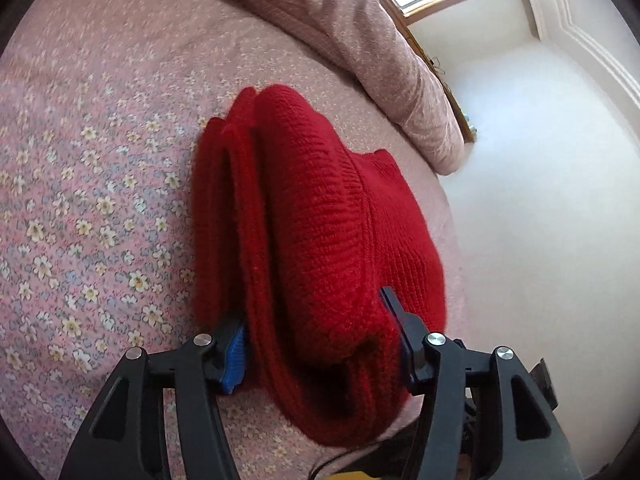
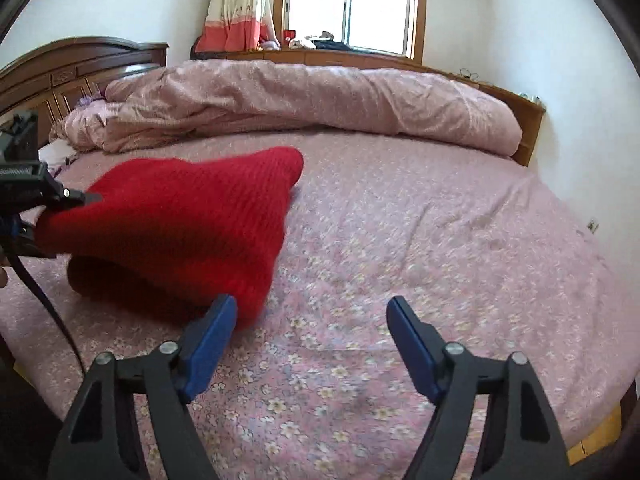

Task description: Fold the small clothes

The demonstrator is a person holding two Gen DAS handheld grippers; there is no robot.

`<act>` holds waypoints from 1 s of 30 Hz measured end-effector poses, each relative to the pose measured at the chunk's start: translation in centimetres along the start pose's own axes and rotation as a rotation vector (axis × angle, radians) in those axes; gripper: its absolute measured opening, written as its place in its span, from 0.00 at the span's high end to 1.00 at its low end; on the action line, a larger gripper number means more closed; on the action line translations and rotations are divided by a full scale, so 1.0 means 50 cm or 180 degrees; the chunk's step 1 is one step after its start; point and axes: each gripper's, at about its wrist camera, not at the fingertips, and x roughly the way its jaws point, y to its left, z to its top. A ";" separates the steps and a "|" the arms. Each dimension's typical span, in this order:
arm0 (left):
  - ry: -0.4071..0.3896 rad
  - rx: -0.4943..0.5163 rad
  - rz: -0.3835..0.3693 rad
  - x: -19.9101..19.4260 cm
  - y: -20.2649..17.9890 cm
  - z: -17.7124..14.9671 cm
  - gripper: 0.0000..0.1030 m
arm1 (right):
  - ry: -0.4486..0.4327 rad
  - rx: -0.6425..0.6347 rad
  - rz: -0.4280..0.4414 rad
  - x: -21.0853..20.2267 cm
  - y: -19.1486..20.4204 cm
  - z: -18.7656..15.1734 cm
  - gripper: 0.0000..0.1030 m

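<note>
A folded red knit garment (image 1: 320, 208) lies on the pink flowered bedsheet (image 1: 92, 184). Its near end sits between the fingers of my left gripper (image 1: 312, 306). The jaws stand apart and the ribbed face of the left blue pad (image 1: 234, 346) shows bare beside the folds, so they do not squeeze the knit. In the right wrist view the garment (image 2: 180, 224) is at the left, with the left gripper (image 2: 60, 216) at its left end, one finger above and one below. My right gripper (image 2: 311, 300) is open and empty over the sheet, its left fingertip (image 2: 224, 312) close to the garment's near edge.
A bunched pink duvet (image 2: 320, 100) runs along the far side of the bed, under a window (image 2: 360, 4). A dark wooden headboard (image 2: 80, 64) stands at the left. The bed's right edge (image 2: 592, 436) drops off near a white wall. A black cable (image 2: 44, 296) hangs from the left gripper.
</note>
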 end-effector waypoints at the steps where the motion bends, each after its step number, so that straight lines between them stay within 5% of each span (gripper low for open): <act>1: -0.0027 -0.0049 -0.0042 -0.007 0.003 0.003 0.46 | -0.0042 0.0017 -0.0004 -0.011 -0.005 0.010 0.25; 4: -0.0146 -0.0200 -0.0091 -0.021 0.016 0.023 0.37 | -0.0183 0.0105 0.0221 -0.021 -0.016 0.044 0.26; 8: -0.0146 -0.0243 -0.0027 0.003 0.023 0.078 0.37 | -0.0153 0.0002 0.0510 0.019 0.002 0.097 0.37; 14: -0.0210 -0.0095 0.0094 0.053 0.019 0.144 0.37 | -0.0108 0.0005 0.0803 0.090 0.032 0.159 0.38; 15: -0.0269 -0.0064 0.0108 0.054 0.018 0.150 0.41 | -0.0106 0.0027 0.0828 0.103 0.035 0.167 0.38; 17: -0.0521 0.0062 0.0164 0.045 0.000 0.164 0.81 | -0.0105 0.0105 0.0883 0.127 0.032 0.186 0.38; 22: -0.1093 0.0763 0.0059 0.014 -0.080 0.168 0.82 | -0.0052 0.0569 0.1214 0.190 0.015 0.196 0.38; 27: -0.0703 0.0701 0.0700 0.062 -0.067 0.187 0.82 | 0.0036 0.0500 0.1140 0.234 0.040 0.165 0.37; 30: -0.0790 0.0526 0.0657 0.018 -0.052 0.159 0.82 | 0.0044 0.0204 0.1053 0.229 0.070 0.167 0.37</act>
